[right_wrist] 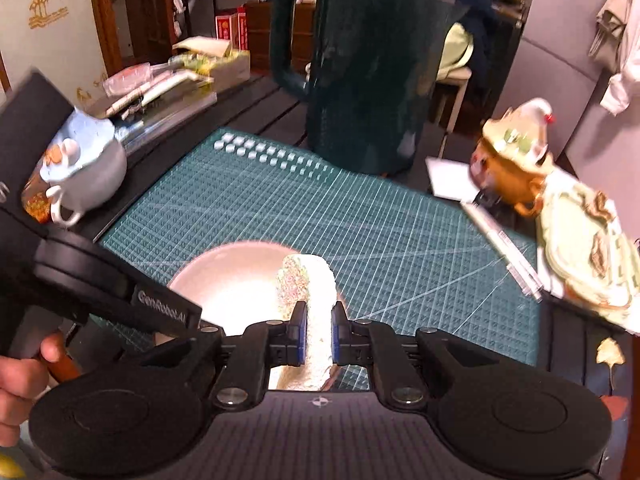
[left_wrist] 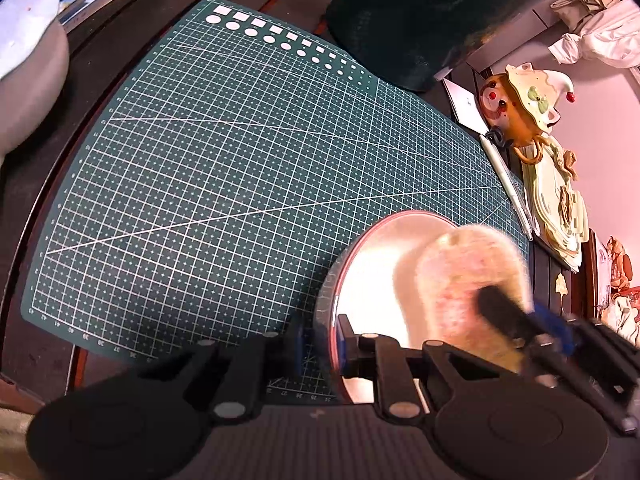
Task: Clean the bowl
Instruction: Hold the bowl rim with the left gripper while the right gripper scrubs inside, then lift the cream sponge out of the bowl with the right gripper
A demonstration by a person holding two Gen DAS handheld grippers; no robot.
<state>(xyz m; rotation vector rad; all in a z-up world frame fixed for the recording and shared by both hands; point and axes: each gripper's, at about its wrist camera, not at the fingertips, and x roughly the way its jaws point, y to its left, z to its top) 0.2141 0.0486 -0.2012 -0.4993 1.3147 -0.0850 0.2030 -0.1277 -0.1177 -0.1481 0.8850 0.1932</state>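
Note:
A shallow pale bowl (left_wrist: 372, 268) with a pink rim stands on the green cutting mat (left_wrist: 240, 160), near its front right corner. My left gripper (left_wrist: 322, 344) is shut on the bowl's near rim, one finger inside and one outside. A fluffy cream and pink sponge (right_wrist: 316, 280) is pinched between the blue pads of my right gripper (right_wrist: 319, 336), which is shut on it. The sponge (left_wrist: 460, 272) rests inside the bowl (right_wrist: 224, 280). In the left wrist view the right gripper's fingers (left_wrist: 504, 312) look blurred.
A tall dark green jug (right_wrist: 368, 80) stands at the mat's far edge. A blue-grey lidded mug (right_wrist: 88, 168) sits at the left. A ceramic teapot figure (right_wrist: 516, 160), a decorated plate (right_wrist: 580, 256) and a pen (left_wrist: 508, 184) lie along the right. A hand (right_wrist: 20, 372) grips the left tool.

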